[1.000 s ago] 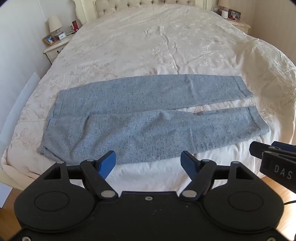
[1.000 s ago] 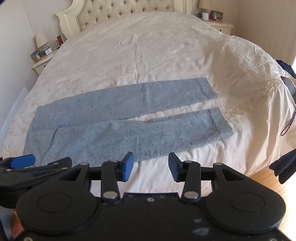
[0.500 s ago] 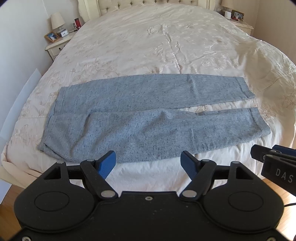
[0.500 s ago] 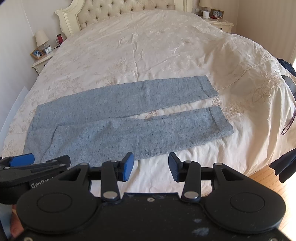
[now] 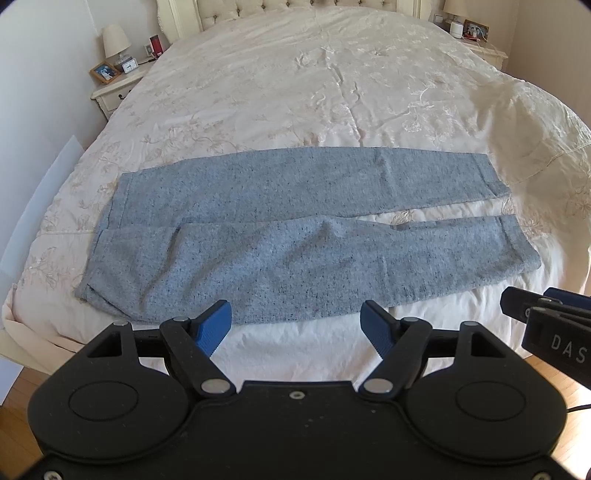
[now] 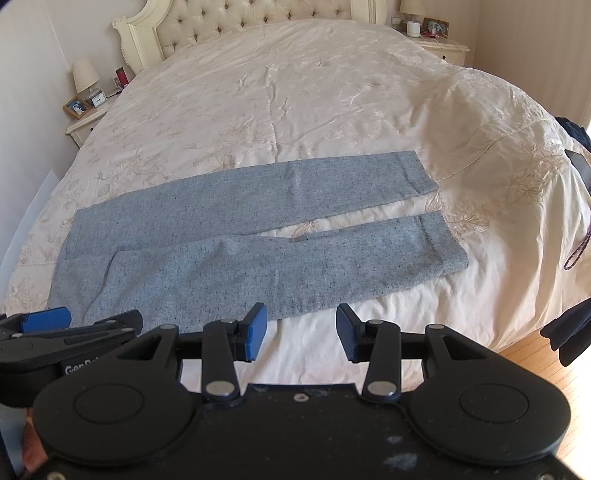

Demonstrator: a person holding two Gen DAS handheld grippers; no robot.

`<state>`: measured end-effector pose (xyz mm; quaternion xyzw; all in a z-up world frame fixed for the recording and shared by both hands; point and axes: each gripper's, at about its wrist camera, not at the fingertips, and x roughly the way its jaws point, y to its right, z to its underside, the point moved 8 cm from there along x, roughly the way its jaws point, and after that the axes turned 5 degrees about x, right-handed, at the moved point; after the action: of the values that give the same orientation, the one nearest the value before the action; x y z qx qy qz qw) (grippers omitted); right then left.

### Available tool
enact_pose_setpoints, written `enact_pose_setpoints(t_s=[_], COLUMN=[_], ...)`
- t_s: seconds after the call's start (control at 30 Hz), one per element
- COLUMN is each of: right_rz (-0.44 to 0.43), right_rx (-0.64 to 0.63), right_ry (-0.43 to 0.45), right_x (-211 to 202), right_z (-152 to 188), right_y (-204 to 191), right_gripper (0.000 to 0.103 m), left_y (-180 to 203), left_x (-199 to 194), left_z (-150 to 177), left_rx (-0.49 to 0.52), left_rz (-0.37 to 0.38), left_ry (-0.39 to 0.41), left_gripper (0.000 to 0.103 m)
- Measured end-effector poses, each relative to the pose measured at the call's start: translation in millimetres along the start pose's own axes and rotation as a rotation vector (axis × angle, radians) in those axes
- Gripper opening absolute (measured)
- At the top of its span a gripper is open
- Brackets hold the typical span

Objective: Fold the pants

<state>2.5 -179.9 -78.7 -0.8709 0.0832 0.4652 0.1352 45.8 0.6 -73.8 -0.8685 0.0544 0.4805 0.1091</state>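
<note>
Grey-blue speckled pants [image 5: 295,229] [image 6: 236,243] lie flat across the near part of the bed, waistband at the left, both legs running to the right with a narrow gap between the cuffs. My left gripper [image 5: 296,325] hovers open just short of the near leg's front edge, nothing between its blue pads. My right gripper [image 6: 299,330] is also open and empty, over the bare bedspread in front of the near leg. The right gripper's tip [image 5: 546,317] pokes in at the right of the left wrist view. The left gripper's tip [image 6: 70,325] shows at the lower left of the right wrist view.
The cream embroidered bedspread [image 5: 332,85] covers a wide bed with a tufted headboard [image 6: 255,22]. A nightstand [image 5: 114,83] with lamp and frames stands at the left, another nightstand [image 6: 439,42] at the far right. Dark clothing [image 6: 569,332] hangs at the right; wooden floor [image 6: 532,347] lies below.
Both grippers have drifted slightly forward and up, so the pants sit a little lower and larger in view. The pants have not moved and both grippers stay open.
</note>
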Motion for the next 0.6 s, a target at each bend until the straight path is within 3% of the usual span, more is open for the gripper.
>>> enact_pose_setpoints(t_s=[0.6], right_rz=[-0.002], right_rx=[0.005], right_ry=[-0.002], right_x=[0.2], right_z=[-1.2], right_y=[-0.1], right_gripper=[0.044], left_y=[0.9], left_x=[0.2], left_z=[0.3], left_rx=[-0.001], left_rz=[-0.003], left_ry=[-0.001], left_gripper=[0.077])
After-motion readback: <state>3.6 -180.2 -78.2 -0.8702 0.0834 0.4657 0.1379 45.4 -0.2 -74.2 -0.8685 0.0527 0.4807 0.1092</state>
